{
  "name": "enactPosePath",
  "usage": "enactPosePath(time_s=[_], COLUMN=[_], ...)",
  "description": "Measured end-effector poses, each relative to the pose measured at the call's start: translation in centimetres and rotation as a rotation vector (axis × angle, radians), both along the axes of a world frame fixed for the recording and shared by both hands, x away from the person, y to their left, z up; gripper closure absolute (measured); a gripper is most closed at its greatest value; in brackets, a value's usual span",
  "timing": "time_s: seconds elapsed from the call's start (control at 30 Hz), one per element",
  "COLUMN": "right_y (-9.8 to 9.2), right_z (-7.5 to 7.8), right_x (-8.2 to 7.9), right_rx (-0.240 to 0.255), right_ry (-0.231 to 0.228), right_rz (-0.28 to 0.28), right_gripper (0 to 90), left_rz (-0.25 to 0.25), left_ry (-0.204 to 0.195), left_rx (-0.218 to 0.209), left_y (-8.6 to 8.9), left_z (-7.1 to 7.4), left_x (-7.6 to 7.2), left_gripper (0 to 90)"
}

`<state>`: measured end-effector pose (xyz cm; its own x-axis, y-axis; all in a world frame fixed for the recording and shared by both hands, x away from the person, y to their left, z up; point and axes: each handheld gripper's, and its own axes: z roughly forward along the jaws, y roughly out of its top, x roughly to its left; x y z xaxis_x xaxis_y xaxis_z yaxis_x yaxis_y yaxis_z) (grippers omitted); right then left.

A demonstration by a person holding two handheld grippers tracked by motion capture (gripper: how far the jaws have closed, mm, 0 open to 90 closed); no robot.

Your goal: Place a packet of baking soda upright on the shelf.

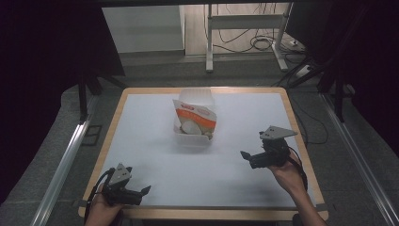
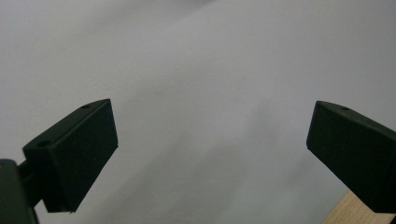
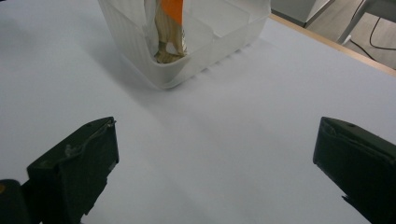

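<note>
High view: a clear plastic tub [image 1: 194, 123] holding an orange-and-white snack bag [image 1: 195, 120] sits mid-table toward 12 o'clock. The left gripper [image 1: 141, 192] waits at 7 o'clock, the right gripper [image 1: 245, 156] at 4 o'clock.

Left gripper view: jaws wide apart over the bare white table top [image 2: 196, 70], holding nothing.

Right gripper view: jaws wide apart, aimed at the tub [image 3: 187, 44] at 12 o'clock, probably ready to reach.

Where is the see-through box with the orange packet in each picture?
High view: the clear box sits mid-table, toward the far edge.
Right gripper view: the box is at the top, left of centre, beyond the open jaws.
Left gripper view: just white table between its open jaws, no box.
Shared landmark: the white tabletop.
</note>
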<state>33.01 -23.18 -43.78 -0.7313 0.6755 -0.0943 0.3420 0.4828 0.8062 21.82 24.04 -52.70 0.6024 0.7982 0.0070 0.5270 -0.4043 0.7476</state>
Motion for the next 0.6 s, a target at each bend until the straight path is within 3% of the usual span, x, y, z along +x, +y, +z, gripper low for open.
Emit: enactPosePath(time_s=[0.6], right_y=[-3.0], right_z=[-1.7], right_x=[-3.0], right_rx=[-0.017], right_ry=[0.006], right_rz=[-0.070], right_gripper=[0.4], left_rz=[0.002], left_ry=[0.001], left_rx=[0.002], left_y=[0.0], left_z=[0.0], left_x=[0.0], left_gripper=[2.1])
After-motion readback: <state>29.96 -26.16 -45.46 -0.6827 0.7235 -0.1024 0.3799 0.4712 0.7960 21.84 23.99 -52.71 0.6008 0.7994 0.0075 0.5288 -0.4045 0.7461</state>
